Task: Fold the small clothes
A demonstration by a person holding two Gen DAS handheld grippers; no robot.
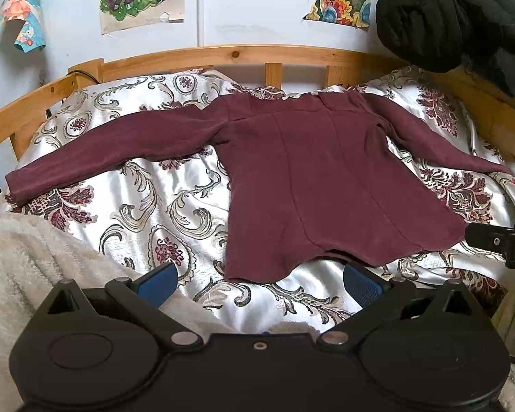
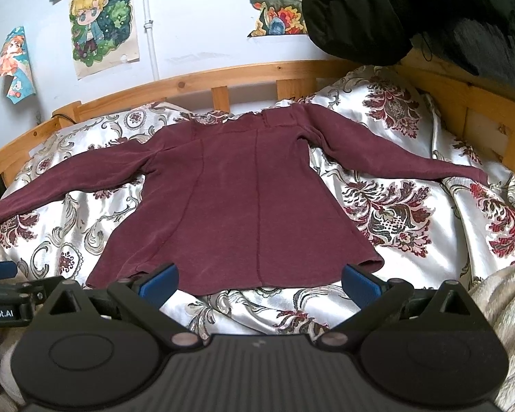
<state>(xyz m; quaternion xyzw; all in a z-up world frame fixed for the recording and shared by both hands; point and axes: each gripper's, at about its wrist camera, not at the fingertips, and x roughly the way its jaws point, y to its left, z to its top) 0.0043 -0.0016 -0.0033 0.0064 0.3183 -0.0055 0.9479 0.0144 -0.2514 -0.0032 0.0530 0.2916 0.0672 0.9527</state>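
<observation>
A maroon long-sleeved top (image 1: 309, 185) lies flat on a patterned satin bedspread, hem toward me, both sleeves spread out to the sides. It also shows in the right wrist view (image 2: 230, 213). My left gripper (image 1: 261, 283) is open and empty, just short of the hem's left part. My right gripper (image 2: 259, 283) is open and empty, its fingers at the hem's near edge. The right gripper's side shows at the right edge of the left wrist view (image 1: 498, 240); the left gripper shows at the left edge of the right wrist view (image 2: 13, 292).
The satin bedspread (image 1: 147, 206) covers a bed with a wooden rail (image 1: 223, 55) along the wall. A black padded jacket (image 1: 456, 17) hangs at the upper right. A cream fleece blanket (image 1: 34, 267) lies at the near left. Drawings are stuck on the wall.
</observation>
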